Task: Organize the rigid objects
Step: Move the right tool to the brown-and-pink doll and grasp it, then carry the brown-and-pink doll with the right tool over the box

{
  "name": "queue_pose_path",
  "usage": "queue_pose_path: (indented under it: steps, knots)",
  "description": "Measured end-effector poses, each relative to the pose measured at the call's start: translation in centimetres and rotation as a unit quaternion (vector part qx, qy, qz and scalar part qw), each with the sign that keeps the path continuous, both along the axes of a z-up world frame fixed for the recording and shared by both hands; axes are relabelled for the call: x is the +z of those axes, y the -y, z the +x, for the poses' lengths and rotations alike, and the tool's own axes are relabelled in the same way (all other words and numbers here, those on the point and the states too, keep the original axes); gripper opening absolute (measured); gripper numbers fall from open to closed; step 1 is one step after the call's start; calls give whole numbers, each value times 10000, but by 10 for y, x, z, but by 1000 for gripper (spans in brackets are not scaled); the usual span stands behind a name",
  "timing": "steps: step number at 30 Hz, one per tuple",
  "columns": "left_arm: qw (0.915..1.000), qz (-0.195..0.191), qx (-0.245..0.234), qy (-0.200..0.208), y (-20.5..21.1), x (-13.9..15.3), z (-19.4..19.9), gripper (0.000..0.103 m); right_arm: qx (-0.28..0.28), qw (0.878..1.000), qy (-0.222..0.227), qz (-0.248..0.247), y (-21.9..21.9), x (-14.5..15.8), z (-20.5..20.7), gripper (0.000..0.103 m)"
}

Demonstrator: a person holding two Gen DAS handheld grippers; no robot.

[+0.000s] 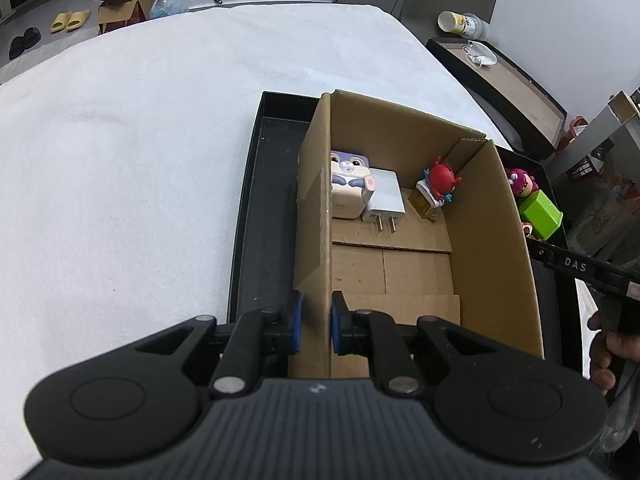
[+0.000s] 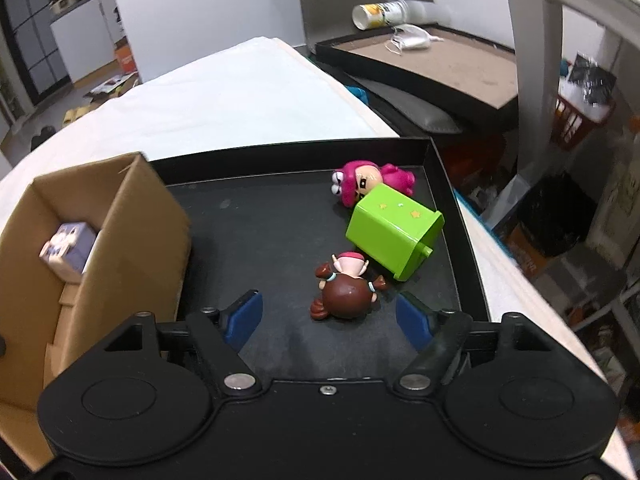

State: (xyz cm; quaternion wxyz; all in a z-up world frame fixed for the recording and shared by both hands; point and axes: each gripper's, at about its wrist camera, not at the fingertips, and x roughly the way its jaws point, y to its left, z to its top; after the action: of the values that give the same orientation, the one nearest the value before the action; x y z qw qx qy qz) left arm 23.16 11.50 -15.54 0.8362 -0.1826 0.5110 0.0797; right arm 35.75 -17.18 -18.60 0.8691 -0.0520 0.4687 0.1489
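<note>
My left gripper (image 1: 317, 304) is shut on the near end of the left wall of the cardboard box (image 1: 496, 240). The box stands in a black tray (image 1: 260, 216) and holds a bunny cube (image 1: 347, 178), a white charger (image 1: 385, 196) and a red figurine (image 1: 440, 182). My right gripper (image 2: 327, 304) is open over the tray floor (image 2: 260, 240). A brown-haired figurine (image 2: 346, 296) lies between its fingertips, untouched by the pads. Just beyond lie a tipped green cube (image 2: 390, 236) and a pink figurine (image 2: 368, 180). The box (image 2: 132, 216) is to the left.
The tray rests on a white cloth-covered table (image 1: 140, 140). Past the table's right edge stand another black tray (image 2: 440, 64) with a face mask, a tipped cup (image 2: 376, 14) and cluttered shelves. A hand (image 1: 608, 356) shows at the right edge of the left wrist view.
</note>
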Motion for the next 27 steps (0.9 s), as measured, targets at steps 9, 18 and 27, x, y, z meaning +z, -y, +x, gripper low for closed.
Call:
queue_pose_path:
  steps: [9, 18, 27]
  knots:
    - [10000, 11, 29, -38, 1, -2, 2, 13, -360, 9990, -211, 128, 5, -17, 17, 73]
    - [10000, -12, 30, -22, -1, -2, 1, 14, -574, 9976, -384, 89, 9, -24, 30, 43]
    - [10000, -46, 41, -18, -1, -1, 1, 14, -453, 9982, -330, 227, 9, 4, 8, 43]
